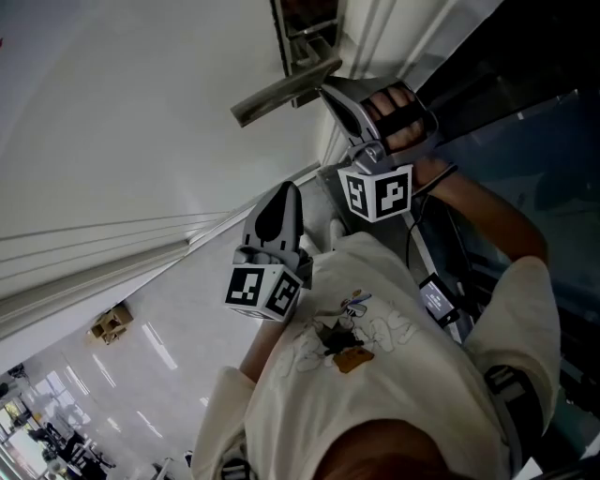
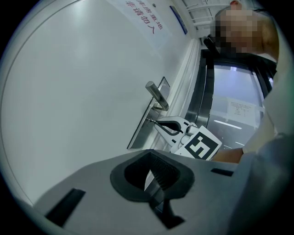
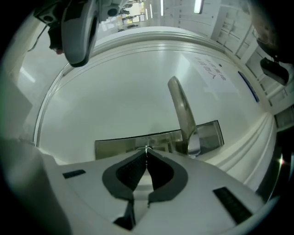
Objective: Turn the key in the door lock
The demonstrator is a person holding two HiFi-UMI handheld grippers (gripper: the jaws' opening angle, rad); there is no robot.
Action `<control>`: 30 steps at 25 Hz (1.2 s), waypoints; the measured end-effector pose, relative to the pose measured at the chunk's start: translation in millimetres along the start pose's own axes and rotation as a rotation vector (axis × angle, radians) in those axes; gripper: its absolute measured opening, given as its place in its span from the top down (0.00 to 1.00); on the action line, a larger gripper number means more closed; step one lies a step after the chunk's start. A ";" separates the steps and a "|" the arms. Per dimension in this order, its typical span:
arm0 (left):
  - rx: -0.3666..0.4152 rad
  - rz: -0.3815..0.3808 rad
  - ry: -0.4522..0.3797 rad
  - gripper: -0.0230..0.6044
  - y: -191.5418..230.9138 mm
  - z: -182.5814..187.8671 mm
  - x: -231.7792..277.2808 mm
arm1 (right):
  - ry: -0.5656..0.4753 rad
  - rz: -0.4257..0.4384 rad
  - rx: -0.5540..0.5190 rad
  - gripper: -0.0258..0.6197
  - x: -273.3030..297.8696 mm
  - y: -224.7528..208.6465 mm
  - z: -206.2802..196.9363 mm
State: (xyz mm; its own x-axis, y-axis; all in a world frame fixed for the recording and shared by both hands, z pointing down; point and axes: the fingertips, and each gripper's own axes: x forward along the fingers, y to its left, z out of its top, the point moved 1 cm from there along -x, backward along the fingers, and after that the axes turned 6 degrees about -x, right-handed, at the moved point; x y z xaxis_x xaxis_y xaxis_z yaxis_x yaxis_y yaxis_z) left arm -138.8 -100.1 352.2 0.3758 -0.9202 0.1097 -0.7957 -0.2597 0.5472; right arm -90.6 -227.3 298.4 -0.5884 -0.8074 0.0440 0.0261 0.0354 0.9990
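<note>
A steel lock plate (image 3: 115, 146) with a lever handle (image 3: 183, 112) sits on the white door (image 1: 141, 112). My right gripper (image 3: 146, 149) is up against the plate below the handle. Its jaws are pinched shut on the small metal key (image 3: 146, 148), of which only a sliver shows at the tips. In the left gripper view the right gripper (image 2: 149, 121) touches the plate (image 2: 140, 131) with the key (image 2: 148, 120) at its tip. My left gripper (image 1: 291, 189) hangs back from the door, shut with nothing in it, and points toward the handle (image 1: 281, 94).
A glass panel and dark door frame (image 2: 206, 92) stand right of the white door. A sign with red lettering (image 2: 142, 13) is stuck high on the door. The person's arm and shirt (image 1: 375, 337) fill the lower head view.
</note>
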 end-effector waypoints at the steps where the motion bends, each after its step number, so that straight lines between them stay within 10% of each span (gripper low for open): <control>1: 0.002 0.000 0.003 0.95 -0.3 0.3 -0.2 | 0.005 -0.005 0.038 0.94 -0.1 -1.1 0.1; 30: 0.040 -0.020 0.070 0.95 -14.4 -14.1 13.2 | 0.003 -0.005 1.307 0.94 3.4 -9.4 -13.1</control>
State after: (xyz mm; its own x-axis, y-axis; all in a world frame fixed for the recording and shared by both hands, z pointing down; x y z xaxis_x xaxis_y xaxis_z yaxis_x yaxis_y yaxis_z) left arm -115.7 -104.3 357.5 0.4229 -0.8923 0.1580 -0.8056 -0.2903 0.5165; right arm -82.4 -238.1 289.2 -0.5844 -0.8104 0.0419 -0.7764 0.5735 0.2613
